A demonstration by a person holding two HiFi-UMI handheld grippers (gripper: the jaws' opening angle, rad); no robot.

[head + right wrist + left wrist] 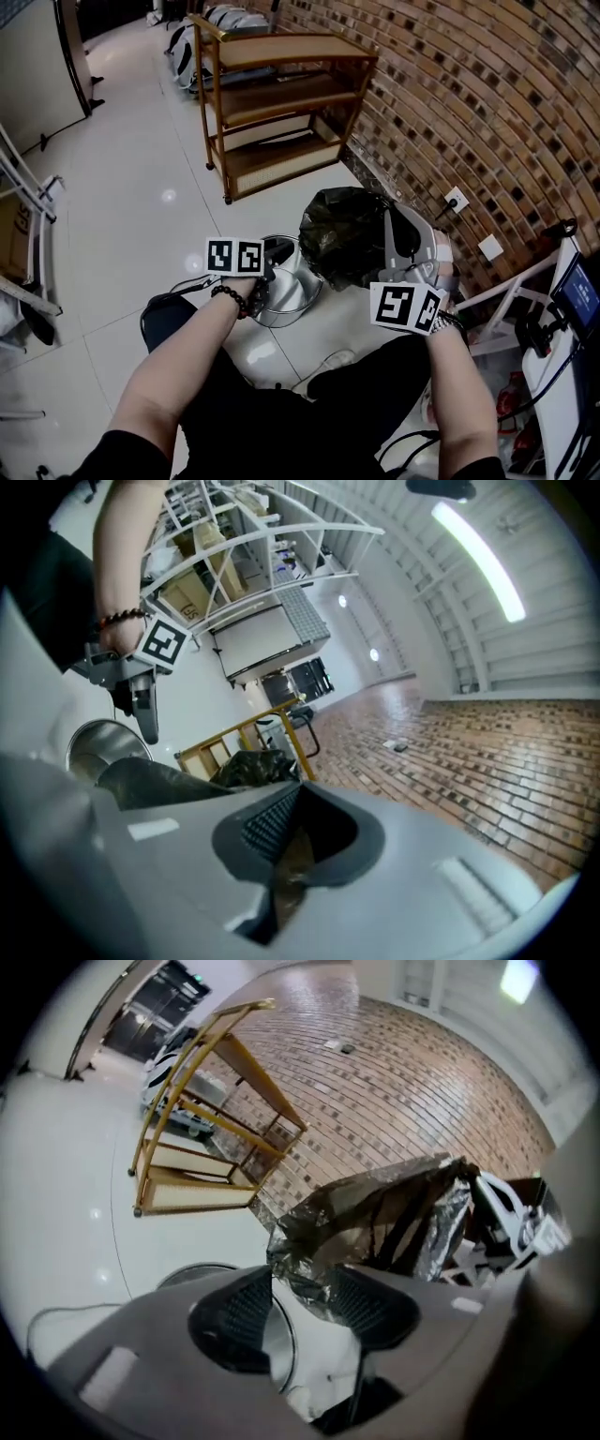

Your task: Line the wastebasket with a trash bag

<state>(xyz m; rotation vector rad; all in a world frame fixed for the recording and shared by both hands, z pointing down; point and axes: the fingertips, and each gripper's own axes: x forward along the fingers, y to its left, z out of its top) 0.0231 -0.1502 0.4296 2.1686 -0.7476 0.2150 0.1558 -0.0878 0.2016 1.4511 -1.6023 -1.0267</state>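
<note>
A round metal wastebasket (286, 298) stands on the white tile floor in front of my legs. Above its far right rim a black trash bag (342, 232) hangs crumpled in the air. My right gripper (396, 217) is shut on the bag's film, which shows brownish between its pads (274, 819). At the basket's near left rim my left gripper (278, 251) is open; a corner of the bag (375, 1213) hangs down into the gap beside its right pad (370, 1305), not pinched. The left gripper (145, 705) and the wastebasket (94, 747) also appear in the right gripper view.
A wooden shelf rack (281, 94) stands behind the basket against a brick wall (497, 112) with a wall socket (457, 200). White equipment with cables (562, 328) is at the right. My shoe (323, 367) rests just before the basket.
</note>
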